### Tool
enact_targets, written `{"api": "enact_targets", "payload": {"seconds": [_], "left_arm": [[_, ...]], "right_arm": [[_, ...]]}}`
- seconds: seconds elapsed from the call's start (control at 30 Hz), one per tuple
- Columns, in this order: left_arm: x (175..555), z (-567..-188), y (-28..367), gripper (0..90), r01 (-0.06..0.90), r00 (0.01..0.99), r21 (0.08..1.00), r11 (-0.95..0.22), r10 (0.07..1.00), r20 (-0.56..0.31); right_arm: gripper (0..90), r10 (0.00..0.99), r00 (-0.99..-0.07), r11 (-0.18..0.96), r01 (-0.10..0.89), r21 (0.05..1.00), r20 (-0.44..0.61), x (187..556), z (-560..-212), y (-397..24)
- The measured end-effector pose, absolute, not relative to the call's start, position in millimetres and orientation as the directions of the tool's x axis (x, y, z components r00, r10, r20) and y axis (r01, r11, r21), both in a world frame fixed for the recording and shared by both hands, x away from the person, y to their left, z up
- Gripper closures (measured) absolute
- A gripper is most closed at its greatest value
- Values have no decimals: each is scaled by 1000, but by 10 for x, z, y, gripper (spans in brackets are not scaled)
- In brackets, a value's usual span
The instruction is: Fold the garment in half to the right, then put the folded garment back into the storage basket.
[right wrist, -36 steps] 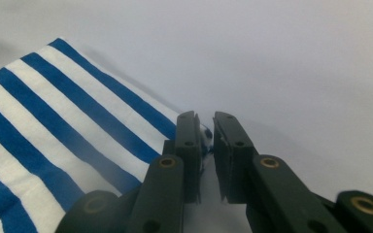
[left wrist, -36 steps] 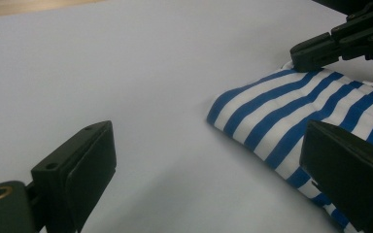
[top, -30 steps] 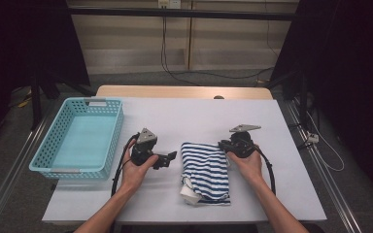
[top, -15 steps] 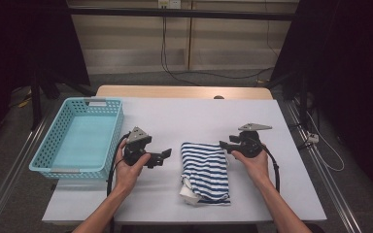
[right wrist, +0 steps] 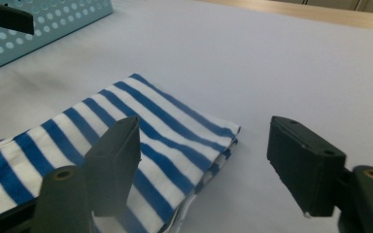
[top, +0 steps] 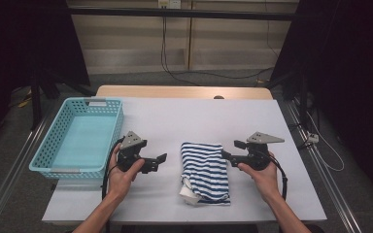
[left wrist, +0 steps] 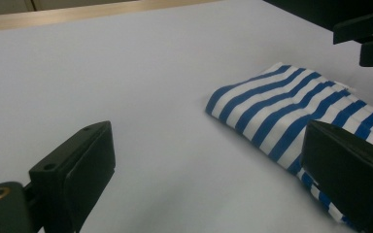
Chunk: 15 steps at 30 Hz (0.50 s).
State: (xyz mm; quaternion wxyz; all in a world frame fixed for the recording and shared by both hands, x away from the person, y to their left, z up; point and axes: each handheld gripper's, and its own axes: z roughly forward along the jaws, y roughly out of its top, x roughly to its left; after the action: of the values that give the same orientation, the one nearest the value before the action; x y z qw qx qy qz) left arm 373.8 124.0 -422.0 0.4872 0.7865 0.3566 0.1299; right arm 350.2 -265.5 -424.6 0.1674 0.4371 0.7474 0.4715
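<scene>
A folded blue-and-white striped cloth lies flat on the white table, also seen in the left gripper view and the right gripper view. My left gripper hovers to its left, pointing at it, jaws open on nothing. My right gripper sits at the cloth's right edge. Its jaws have just been opening and stand apart, with the cloth's folded corner low between them and untouched by the pads.
A light blue perforated basket stands at the table's left, its wall showing in the right gripper view. The other gripper's jaw tips show far off in each gripper view. Bare table lies beyond the cloth.
Both grippers have drawn away from the cloth, the left one leftward and the right one rightward. The right gripper's jaws have spread apart. The cloth has stayed put.
</scene>
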Motion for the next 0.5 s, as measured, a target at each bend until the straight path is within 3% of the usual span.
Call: {"api": "enact_targets", "payload": {"seconds": [0.2, 0.5], "left_arm": [[3732, -4237, 1228, 55, 438, 711, 860, -263, 686, -153], [3755, -4261, 1258, 56, 435, 720, 856, -278, 678, -146]], "right_arm": [[226, 790, -584, 171, 501, 848, 186, 3401, -4214, -2643], [220, 793, -595, 201, 457, 867, 130, 3194, -4151, -2648]]}}
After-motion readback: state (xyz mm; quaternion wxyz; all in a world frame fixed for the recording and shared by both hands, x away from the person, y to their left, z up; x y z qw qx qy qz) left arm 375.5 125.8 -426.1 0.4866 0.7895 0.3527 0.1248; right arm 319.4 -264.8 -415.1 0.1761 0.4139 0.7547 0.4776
